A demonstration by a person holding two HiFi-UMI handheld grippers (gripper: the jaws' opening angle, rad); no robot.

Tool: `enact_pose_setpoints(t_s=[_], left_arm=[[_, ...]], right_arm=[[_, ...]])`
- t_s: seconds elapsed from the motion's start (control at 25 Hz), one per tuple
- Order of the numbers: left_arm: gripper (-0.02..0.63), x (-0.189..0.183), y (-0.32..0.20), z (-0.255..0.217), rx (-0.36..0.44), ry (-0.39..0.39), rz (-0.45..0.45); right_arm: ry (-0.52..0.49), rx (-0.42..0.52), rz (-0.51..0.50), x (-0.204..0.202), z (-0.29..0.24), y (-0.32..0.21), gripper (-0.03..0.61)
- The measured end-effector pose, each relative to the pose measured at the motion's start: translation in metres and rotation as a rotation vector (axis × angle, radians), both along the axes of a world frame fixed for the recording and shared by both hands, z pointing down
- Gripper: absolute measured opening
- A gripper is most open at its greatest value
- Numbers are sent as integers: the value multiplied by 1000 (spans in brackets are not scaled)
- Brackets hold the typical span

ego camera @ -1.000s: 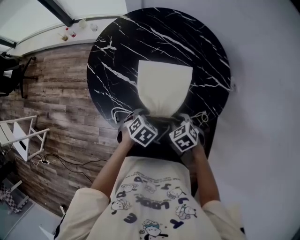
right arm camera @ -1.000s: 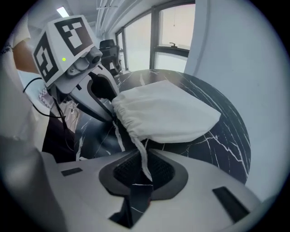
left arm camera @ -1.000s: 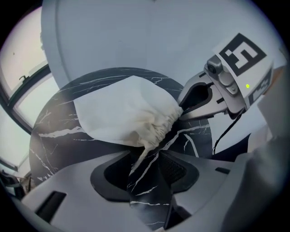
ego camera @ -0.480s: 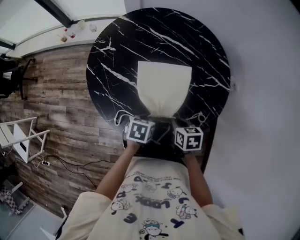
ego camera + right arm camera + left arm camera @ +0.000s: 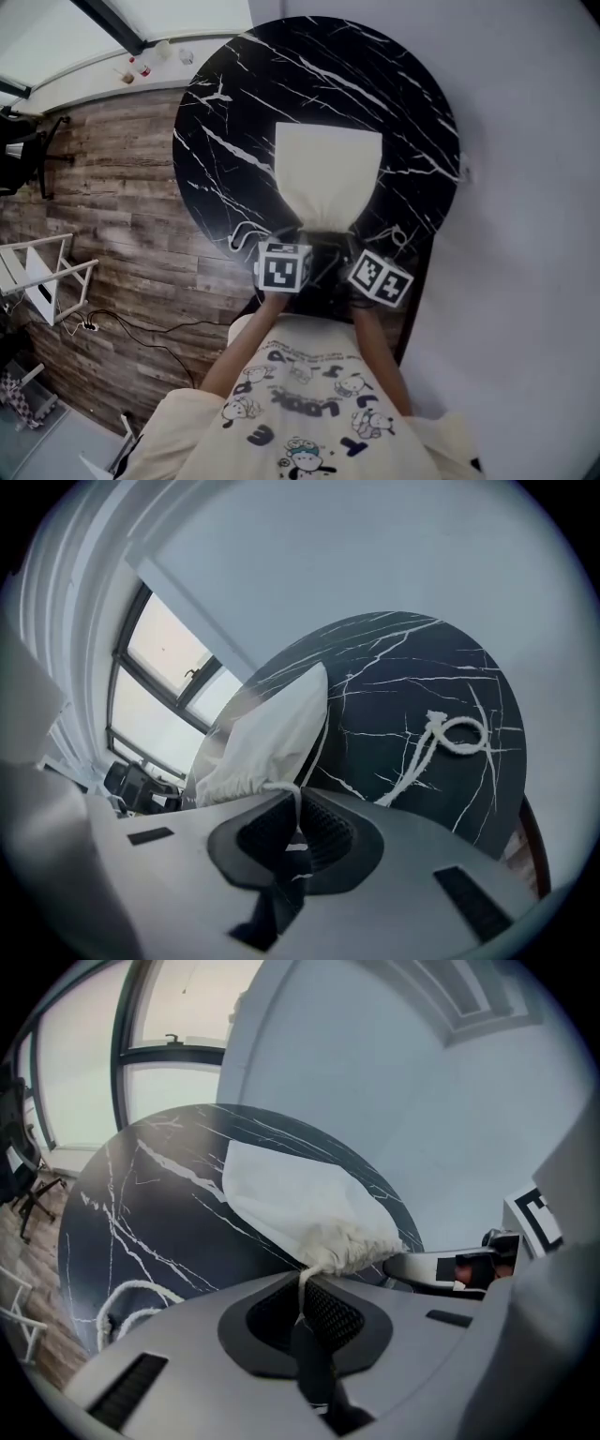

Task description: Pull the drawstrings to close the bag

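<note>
A white cloth drawstring bag (image 5: 328, 169) lies flat on the round black marble table (image 5: 234, 103), its gathered mouth (image 5: 323, 225) toward the person. My left gripper (image 5: 302, 1299) is shut on the left drawstring (image 5: 303, 1279) right where it leaves the mouth. My right gripper (image 5: 294, 816) is shut on the right drawstring (image 5: 292, 791) at the other side of the mouth. In the head view the marker cubes of the left gripper (image 5: 283, 266) and right gripper (image 5: 381, 277) cover the jaws. Each cord's loose end, left (image 5: 131, 1293) and right (image 5: 441, 735), lies coiled on the table.
The table's near edge (image 5: 412, 309) runs just under both grippers, with wooden floor (image 5: 112, 187) to the left and a pale wall (image 5: 525, 187) to the right. A white frame (image 5: 42, 272) and a cable (image 5: 141, 323) lie on the floor.
Both marker cubes have turned and slid slightly toward the person, the right one also a little to the right. The bag has stayed in place.
</note>
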State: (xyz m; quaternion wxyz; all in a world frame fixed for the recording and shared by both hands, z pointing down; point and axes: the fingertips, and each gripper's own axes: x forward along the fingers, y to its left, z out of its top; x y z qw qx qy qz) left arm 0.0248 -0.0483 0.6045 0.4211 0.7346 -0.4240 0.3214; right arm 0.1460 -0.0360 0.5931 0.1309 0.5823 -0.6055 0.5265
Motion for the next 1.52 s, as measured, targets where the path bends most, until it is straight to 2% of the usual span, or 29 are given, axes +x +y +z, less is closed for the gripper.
enact_pose_setpoints(t_s=[0.28,0.52,0.96,1.16,1.36,1.52], left_arm=[[44,1,-3,-1,-30,86,-92],[44,-4,-5,-2,-40,107,-132],[44,-16,-6,4,-82,145,-188],[44,-13,0,9,-110,140,-163],[46,-10,3,8,-71,84,-81],[49,-12,4,8,-24,18,-17]], right_arm=[[-147,-17,184,3,0,-2,25],[-141,10,199,5,-3,-4,25],[-257,-19,332,18,6,2,20],[-173,-9,255,18,10,3,18],[-2,17,27,8,13,6,20],[82,14,-63,2,12,8,23]])
